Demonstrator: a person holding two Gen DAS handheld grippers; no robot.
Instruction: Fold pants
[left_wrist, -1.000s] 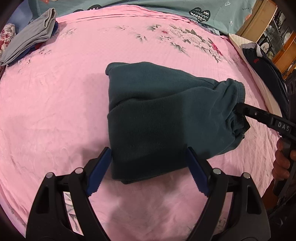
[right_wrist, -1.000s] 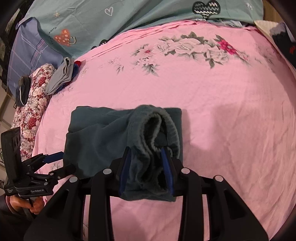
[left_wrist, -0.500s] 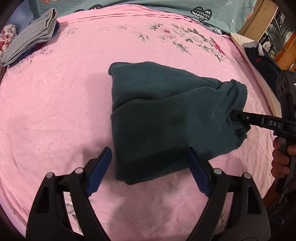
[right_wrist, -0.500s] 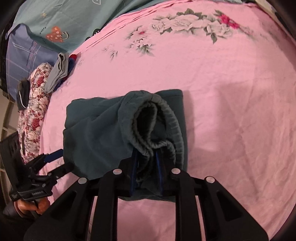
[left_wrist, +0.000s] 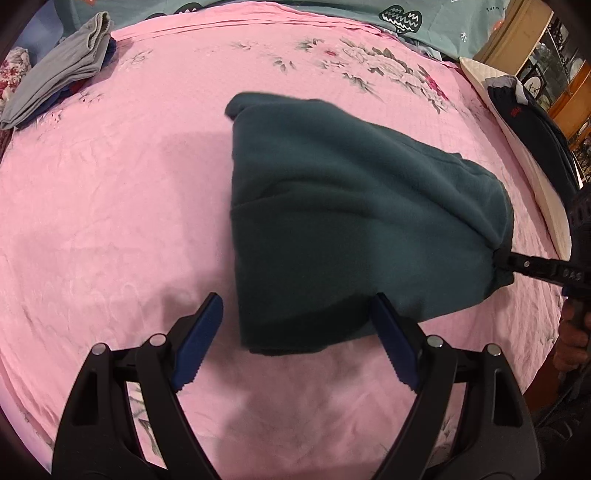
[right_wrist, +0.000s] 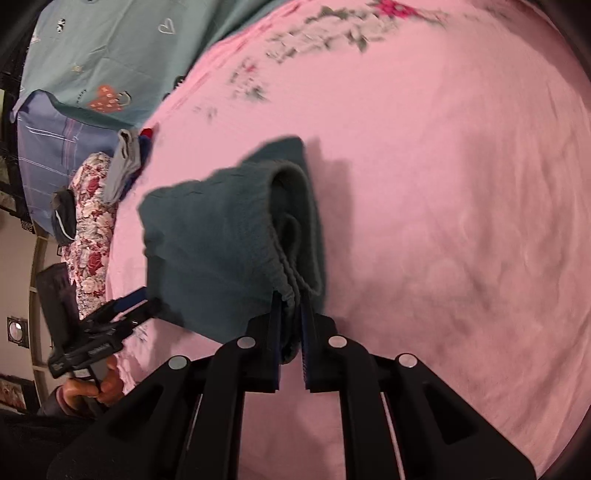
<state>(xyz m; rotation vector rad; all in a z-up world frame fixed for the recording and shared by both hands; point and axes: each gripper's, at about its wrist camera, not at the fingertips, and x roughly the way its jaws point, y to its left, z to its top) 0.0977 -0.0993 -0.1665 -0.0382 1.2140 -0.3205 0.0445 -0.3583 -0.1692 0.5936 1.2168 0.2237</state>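
Observation:
The dark teal pants lie folded on the pink bedsheet. My right gripper is shut on their ribbed waistband and lifts that end off the sheet, so the cloth slopes up to it. It shows at the right edge of the left wrist view. My left gripper is open and empty, its blue pads either side of the near folded edge. It also shows at the left of the right wrist view.
A folded grey garment lies at the sheet's far left corner. A teal quilt and a floral pillow border the bed. A dark navy garment on a white cushion sits at the right edge, by wooden furniture.
My right gripper has closed tighter on the waistband and raised it, pulling that end of the pants up. My left gripper has stayed open at the near edge.

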